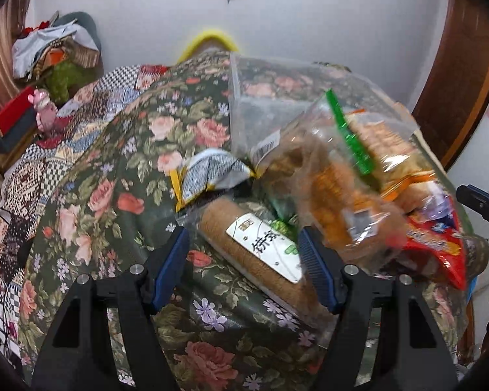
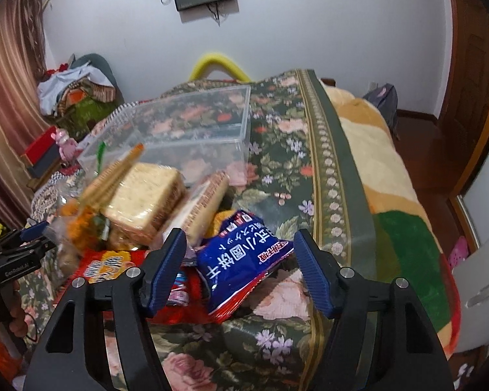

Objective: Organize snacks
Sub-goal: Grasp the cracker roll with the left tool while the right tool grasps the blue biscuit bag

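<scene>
The left gripper (image 1: pixel 244 264) stands spread around a brown biscuit roll (image 1: pixel 254 254) at frame centre, pads apart from it; its white label bears Chinese characters, long axis running upper left to lower right. The right gripper (image 2: pixel 238 270) stands spread over a blue packet (image 2: pixel 241 260) printed with white Chinese characters, lower centre.

Left tongs (image 1: pixel 244 262), right tongs (image 2: pixel 239 268): black frames, blue ribbed pads, silver screws.
</scene>
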Demonstrator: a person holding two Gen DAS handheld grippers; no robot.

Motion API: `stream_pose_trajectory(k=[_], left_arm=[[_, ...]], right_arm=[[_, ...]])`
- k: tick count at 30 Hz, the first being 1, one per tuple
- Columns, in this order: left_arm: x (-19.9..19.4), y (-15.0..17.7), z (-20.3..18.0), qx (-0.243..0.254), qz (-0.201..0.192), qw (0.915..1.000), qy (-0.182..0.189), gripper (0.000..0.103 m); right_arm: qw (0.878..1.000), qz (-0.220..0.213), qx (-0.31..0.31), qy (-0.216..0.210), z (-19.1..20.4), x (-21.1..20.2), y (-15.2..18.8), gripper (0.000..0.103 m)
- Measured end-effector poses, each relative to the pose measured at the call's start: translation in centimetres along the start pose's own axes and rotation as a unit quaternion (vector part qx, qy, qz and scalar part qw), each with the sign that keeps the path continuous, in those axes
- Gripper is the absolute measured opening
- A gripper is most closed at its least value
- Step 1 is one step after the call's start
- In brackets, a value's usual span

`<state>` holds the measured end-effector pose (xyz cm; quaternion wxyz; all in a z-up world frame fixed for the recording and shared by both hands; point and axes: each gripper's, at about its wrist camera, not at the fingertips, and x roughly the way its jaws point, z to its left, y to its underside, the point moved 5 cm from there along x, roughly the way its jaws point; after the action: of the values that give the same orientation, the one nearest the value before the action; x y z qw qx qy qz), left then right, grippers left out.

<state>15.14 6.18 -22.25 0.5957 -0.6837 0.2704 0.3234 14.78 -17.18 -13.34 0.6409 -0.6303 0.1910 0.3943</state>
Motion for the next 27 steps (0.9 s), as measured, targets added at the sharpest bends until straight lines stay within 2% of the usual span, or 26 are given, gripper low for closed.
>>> stream_pose_trajectory(k=[7, 13, 16, 19, 24, 27], left_arm=[[1.5, 0.1, 0.6, -0.006, 0.013, 0.9997, 0.017, 0.07], [0.8, 0.4, 1.3, 0.007, 0.012, 0.9998, 0.016, 0.07], [0.6, 0.4, 1.7, -0.001, 0.019, 0.9995, 0.027, 0.07], [1.1, 0.5, 1.5, -0.009, 0.024, 0.9992, 0.032, 0.07], [2.1, 0.2, 0.8, -0.006, 0.025, 0.9994, 0.021, 0.07], [2.7, 0.2, 0.3, -0.003, 0.029, 0.9994, 0.02, 0.07]], right_arm=[[1.0, 0.024, -0.01, -0.004, -0.3, 1.4, 0.4, 0.065], [1.0, 0.029, 0.006, -0.004, -0.8, 1.6, 0.6, 0.066], [0.999, 0.029, 0.011, 0.013, -1.6, 1.2, 0.8, 0.066], [0.999, 0.036, 0.028, 0.002, -2.2, 1.4, 1.0, 0.066], [0.998, 0.041, 0.042, -0.005, -2.1, 2.1, 0.9, 0.072], [0.998, 0.05, 0.038, -0.006, -1.6, 2.9, 1.0, 0.072]])
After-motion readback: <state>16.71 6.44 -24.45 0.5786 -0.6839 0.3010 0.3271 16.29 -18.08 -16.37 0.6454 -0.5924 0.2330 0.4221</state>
